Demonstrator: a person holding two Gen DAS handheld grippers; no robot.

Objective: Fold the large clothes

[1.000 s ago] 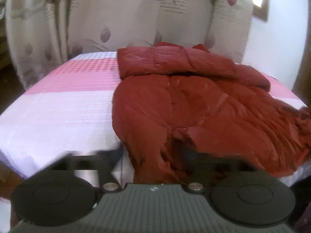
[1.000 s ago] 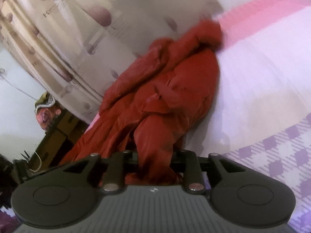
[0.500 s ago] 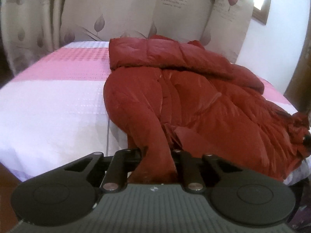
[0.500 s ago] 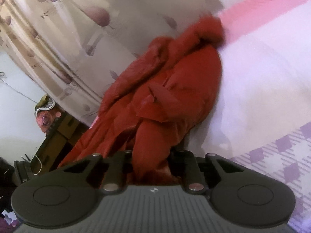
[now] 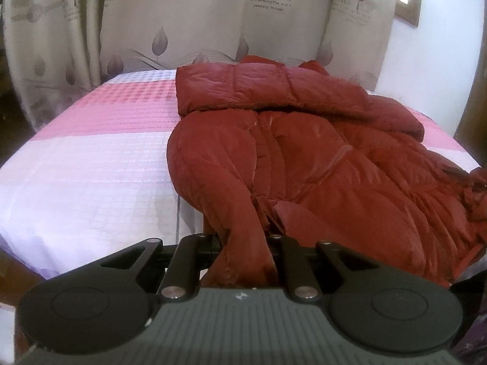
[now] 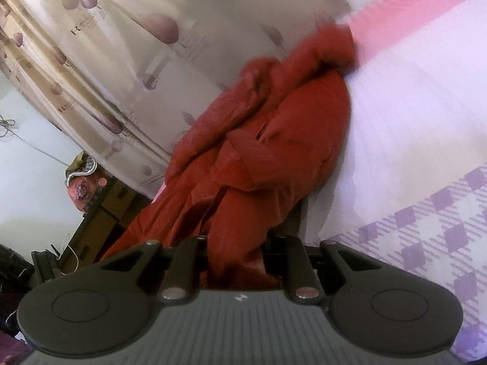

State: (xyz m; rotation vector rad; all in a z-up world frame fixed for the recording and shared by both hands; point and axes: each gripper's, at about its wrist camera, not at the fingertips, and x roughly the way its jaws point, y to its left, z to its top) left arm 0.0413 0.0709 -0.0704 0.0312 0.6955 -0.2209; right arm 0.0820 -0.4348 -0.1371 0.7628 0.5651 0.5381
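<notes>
- bed (image 5: 91, 164): woven pink and white cover, near edge cut off by my tools
- red puffer jacket (image 5: 304, 164): shiny, quilted, lying rumpled on the bed's right half, hem end hidden
- left gripper (image 5: 242, 245) and right gripper (image 6: 236, 248): both clamped on bunched jacket fabric, fingertips buried

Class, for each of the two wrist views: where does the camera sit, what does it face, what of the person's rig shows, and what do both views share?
Left wrist: behind the left hand-held gripper, level, facing the curtain beyond the bed.
Right wrist: behind the right hand-held gripper, rolled sideways, facing along the bed.
Shared: the red puffer jacket, clamped in both grippers; no hand or arm shows.
</notes>
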